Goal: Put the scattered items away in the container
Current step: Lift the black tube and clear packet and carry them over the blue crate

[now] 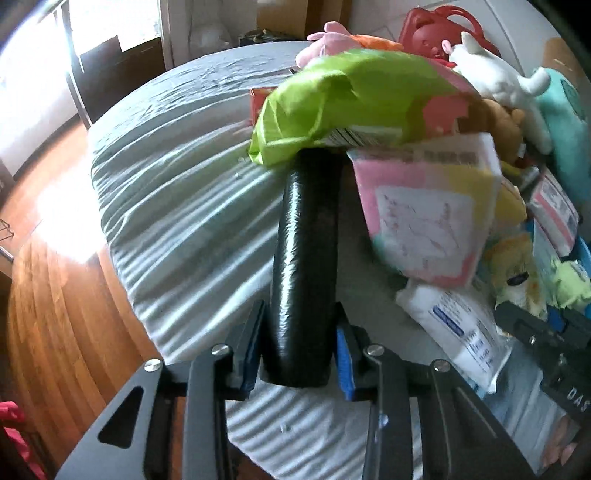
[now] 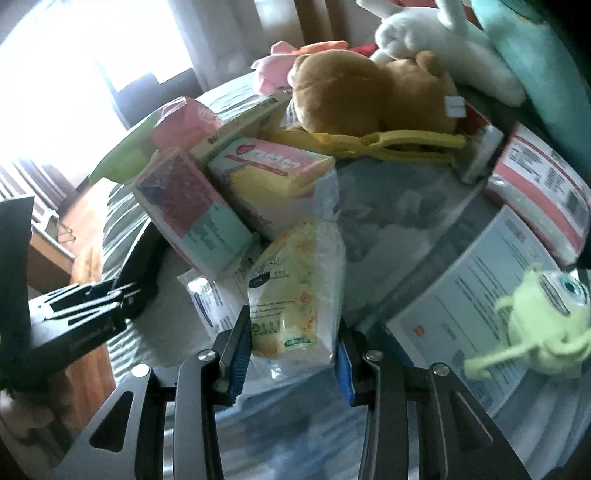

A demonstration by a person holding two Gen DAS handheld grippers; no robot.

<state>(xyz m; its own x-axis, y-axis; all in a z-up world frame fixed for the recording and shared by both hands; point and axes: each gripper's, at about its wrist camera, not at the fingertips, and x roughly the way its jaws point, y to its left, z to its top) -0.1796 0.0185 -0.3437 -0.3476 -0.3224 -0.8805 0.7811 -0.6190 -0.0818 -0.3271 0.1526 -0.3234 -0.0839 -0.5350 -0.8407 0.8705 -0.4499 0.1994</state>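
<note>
Grey rumpled bedsheet [image 1: 177, 206] covers the bed; wooden floor [image 1: 55, 317] lies beside it; bright window [image 1: 110, 22] behind

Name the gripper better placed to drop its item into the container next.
Probably the right gripper: its yellow tissue pack hangs among the piled packs, while the left gripper holds its black plastic roll over the bed.

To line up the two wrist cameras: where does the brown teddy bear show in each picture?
Left wrist: the brown teddy bear peeks out at upper right, mostly hidden behind the green packet, under the white plush.
Right wrist: it lies in plain sight at top centre, above the yellow clip.
Shared landmark: the white plush lies right beside the bear in both.
</note>
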